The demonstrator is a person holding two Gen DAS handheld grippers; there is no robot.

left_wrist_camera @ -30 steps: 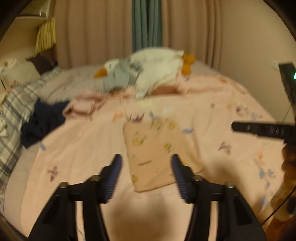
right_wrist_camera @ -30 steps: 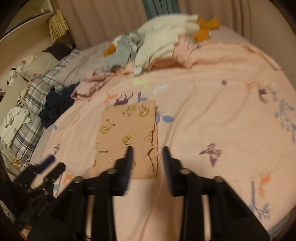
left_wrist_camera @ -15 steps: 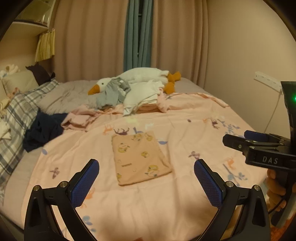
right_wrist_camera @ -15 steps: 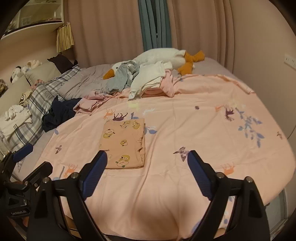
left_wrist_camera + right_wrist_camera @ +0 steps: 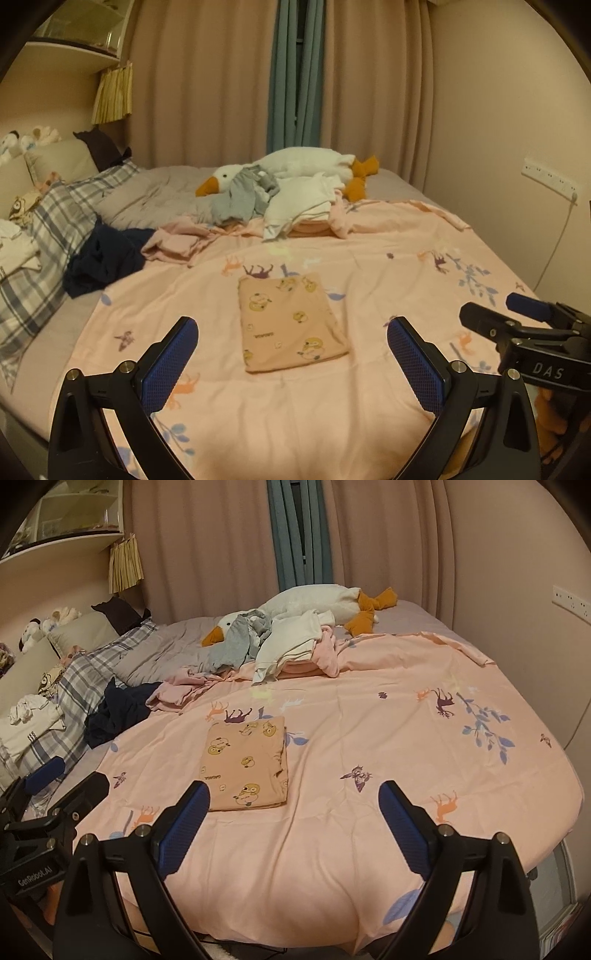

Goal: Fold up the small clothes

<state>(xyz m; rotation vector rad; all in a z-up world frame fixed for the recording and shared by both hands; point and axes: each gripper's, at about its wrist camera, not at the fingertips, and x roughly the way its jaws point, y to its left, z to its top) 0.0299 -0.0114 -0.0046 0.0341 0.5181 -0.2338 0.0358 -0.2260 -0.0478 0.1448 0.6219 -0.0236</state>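
Tongs of your left gripper [image 5: 288,354] and right gripper [image 5: 291,819] are both hanging apart, empty, just short of the folded peach duck-print garment [image 5: 245,766], so be reaching past it for another unfolded piece.

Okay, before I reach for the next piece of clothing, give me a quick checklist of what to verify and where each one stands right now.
1. Left gripper open and holding nothing: ok.
2. Right gripper open and holding nothing: ok.
3. Folded peach garment lies flat on the pink sheet, apart from both grippers: ok.
4. Unfolded clothes waiting: grey garment, white garment and pink garment are heaped by the toy goose: ok.
5. Which piece lies free of the rest of the heap: cannot tell.
6. Bare sheet in front to fold on: ok.
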